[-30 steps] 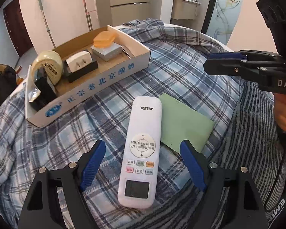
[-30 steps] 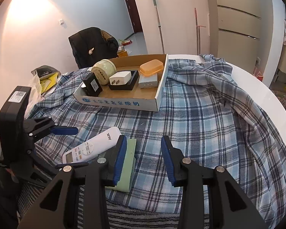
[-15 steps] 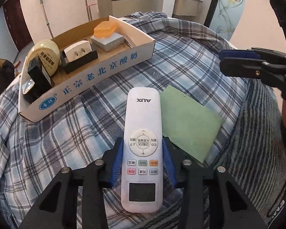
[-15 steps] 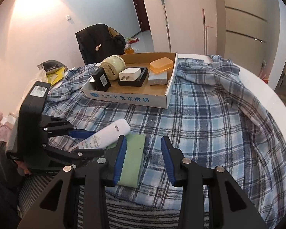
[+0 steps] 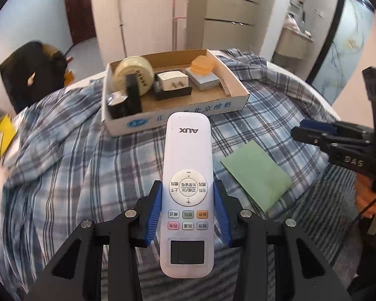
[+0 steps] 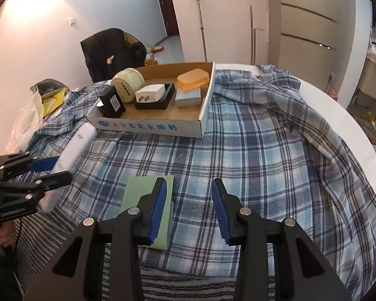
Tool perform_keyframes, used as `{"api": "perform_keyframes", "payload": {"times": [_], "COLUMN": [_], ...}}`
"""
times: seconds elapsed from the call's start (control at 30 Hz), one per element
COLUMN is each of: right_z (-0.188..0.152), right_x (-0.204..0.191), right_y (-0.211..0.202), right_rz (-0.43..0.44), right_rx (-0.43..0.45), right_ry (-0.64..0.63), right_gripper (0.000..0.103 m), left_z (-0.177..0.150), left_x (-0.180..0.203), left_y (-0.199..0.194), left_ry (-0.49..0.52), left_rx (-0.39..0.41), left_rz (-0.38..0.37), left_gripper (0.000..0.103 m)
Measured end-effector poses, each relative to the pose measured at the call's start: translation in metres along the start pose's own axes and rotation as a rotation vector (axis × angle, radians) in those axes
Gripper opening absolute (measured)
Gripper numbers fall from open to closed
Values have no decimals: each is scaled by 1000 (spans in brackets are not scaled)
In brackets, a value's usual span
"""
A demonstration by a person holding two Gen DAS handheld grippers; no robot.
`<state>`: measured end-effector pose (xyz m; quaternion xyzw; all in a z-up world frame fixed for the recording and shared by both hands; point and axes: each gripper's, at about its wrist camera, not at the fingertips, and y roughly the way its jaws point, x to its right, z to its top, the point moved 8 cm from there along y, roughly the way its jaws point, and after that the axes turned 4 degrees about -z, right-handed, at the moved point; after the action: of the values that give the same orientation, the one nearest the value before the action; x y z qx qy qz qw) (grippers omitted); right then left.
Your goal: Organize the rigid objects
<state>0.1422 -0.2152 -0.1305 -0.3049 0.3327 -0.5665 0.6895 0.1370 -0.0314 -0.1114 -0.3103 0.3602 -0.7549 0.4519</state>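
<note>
Ahead, box [image 5: 178, 119] apparently near held remote's [image 5: 187, 175] tip.

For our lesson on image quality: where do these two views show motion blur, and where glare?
Left wrist view: remote sharp, left edge of the plaid cloth smeared. Right wrist view: remote blurred in the left gripper; bright lamp glare on the upper-left wall.

White AUX remote [image 5: 188, 190] lengthwise between blue fingers [image 5: 155, 213], its tip toward the cardboard box [image 5: 178, 118].
</note>
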Motion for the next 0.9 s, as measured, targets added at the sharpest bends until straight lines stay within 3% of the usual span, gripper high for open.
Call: {"api": "perform_keyframes", "payload": {"times": [0.07,0.1,0.23,0.37,0.53,0.73,0.9], "right_z": [-2,-3,-13,-30,-48,-44,-49], "right_x": [-5,-6,-21,-43,-62,-68,-63], "right_y": [-2,-3,-7,1,18,26,42], "right_rz": [-12,-19,-7,-53,-85,-177,-151], "right_rx": [-16,-19,-23,-62,-135,-112,-170], "right_ry": [11,26,80,32,-35,-123,-96], "right_gripper": [48,62,78,79,79,79,79], "left_z": [-6,-8,-16,-22,-32,-38,-35], "left_x": [-1,-2,-3,-4,-12,-26,-28], "left_y": [-8,-13,-28,-37,-32,-29,-34], "left_ry": [-12,-14,-25,-32,-62,-94,-82], "left_rx": [4,13,71,101,83,59,65], "left_rz": [17,26,66,67,56,63,80], "left_gripper": [42,42,42,42,42,42,42]}}
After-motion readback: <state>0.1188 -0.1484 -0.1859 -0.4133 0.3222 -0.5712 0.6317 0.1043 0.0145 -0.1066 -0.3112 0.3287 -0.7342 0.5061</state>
